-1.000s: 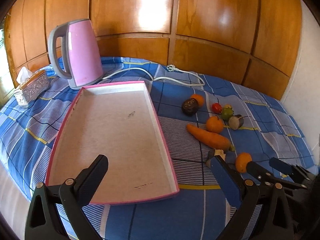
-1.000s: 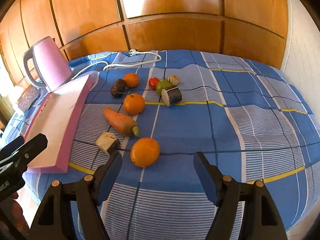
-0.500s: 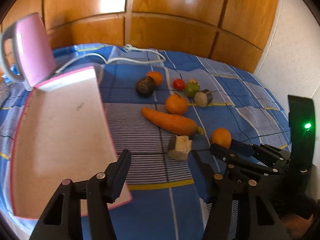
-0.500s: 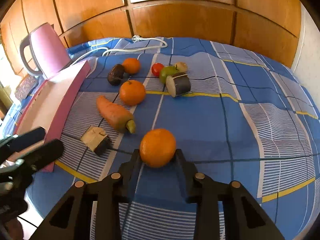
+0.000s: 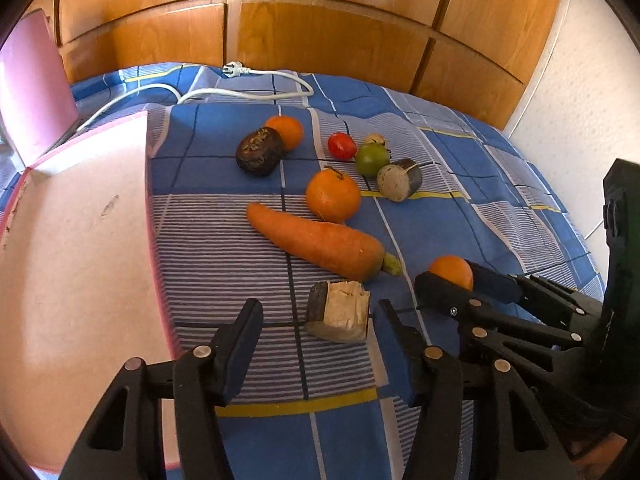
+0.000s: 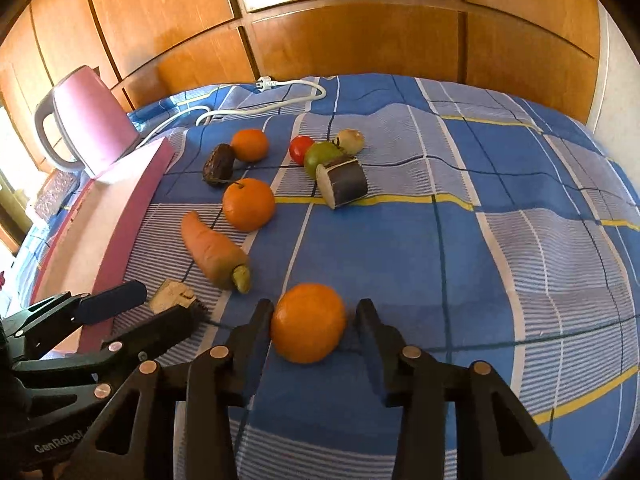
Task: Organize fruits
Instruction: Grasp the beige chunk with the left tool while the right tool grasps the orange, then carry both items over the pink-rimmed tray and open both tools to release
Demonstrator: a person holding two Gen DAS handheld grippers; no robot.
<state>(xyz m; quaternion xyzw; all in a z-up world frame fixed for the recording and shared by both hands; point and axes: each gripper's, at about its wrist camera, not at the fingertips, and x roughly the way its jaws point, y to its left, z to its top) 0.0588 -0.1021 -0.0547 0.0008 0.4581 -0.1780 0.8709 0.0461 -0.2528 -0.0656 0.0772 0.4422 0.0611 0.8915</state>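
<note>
Fruits and vegetables lie on a blue checked cloth. My right gripper [image 6: 314, 310] has its fingers around a near orange [image 6: 308, 322]; the left finger touches it and a small gap shows at the right finger. My left gripper [image 5: 318, 312] is open around a cut dark-skinned chunk [image 5: 340, 312], which also shows in the right wrist view [image 6: 172, 296]. A carrot [image 5: 320, 242], a second orange [image 5: 333, 195], a third orange [image 5: 286, 130], a dark wrinkled fruit [image 5: 259, 151], a tomato [image 5: 342, 146], a green fruit [image 5: 372, 159] and a cut eggplant piece [image 5: 399, 179] lie beyond.
A pink-rimmed tray [image 5: 72, 248] lies on the left. A pink kettle [image 6: 90, 120] stands behind it, with its white cord [image 6: 256, 104] on the cloth. Wooden panels close the back. A white wall is at the right.
My left gripper has swung right from over the tray to the cut chunk. My right gripper moved forward and closed in around the near orange, then widened slightly.
</note>
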